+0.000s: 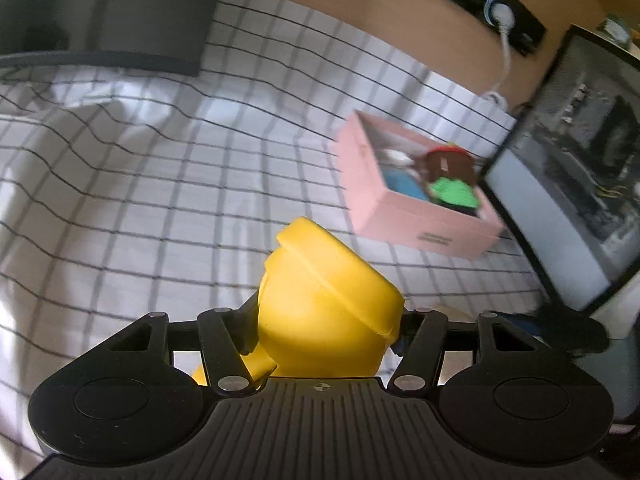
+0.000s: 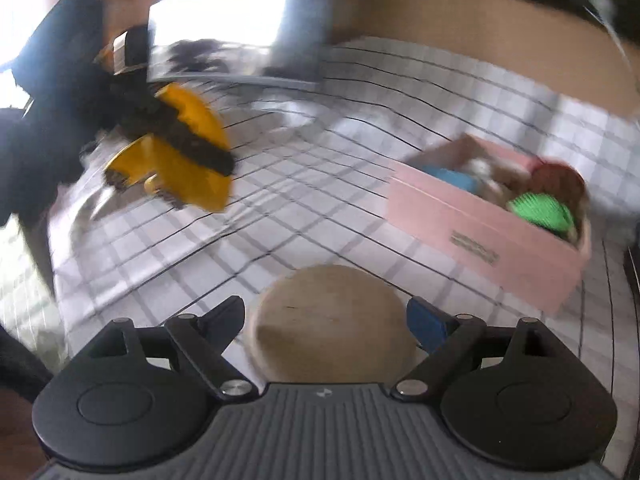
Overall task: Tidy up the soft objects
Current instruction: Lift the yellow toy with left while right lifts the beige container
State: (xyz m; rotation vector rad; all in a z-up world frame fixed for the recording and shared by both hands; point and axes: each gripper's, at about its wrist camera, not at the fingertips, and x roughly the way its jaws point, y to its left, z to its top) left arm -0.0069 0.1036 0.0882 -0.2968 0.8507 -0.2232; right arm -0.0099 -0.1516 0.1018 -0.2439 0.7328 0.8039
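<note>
My left gripper (image 1: pixel 326 320) is shut on a yellow soft toy (image 1: pixel 324 300) and holds it above the checked cloth. The same toy (image 2: pixel 180 152) shows in the right wrist view at upper left, held in the left gripper (image 2: pixel 180 148). My right gripper (image 2: pixel 326 320) is shut on a round beige soft object (image 2: pixel 328 320), one finger (image 2: pixel 426 324) pressed against its side. A pink box (image 1: pixel 416 216) sits at the right and holds a blue item (image 1: pixel 404 184), a green item (image 1: pixel 454 194) and a brown item (image 1: pixel 444 164). The box also shows in the right wrist view (image 2: pixel 480 240).
A white cloth with a black grid (image 1: pixel 160 184) covers the surface. A dark monitor (image 1: pixel 572 184) stands right of the box. A dark panel (image 1: pixel 140 12) stands at the back left. A power strip (image 1: pixel 496 8) with a white cable runs along the wooden back wall.
</note>
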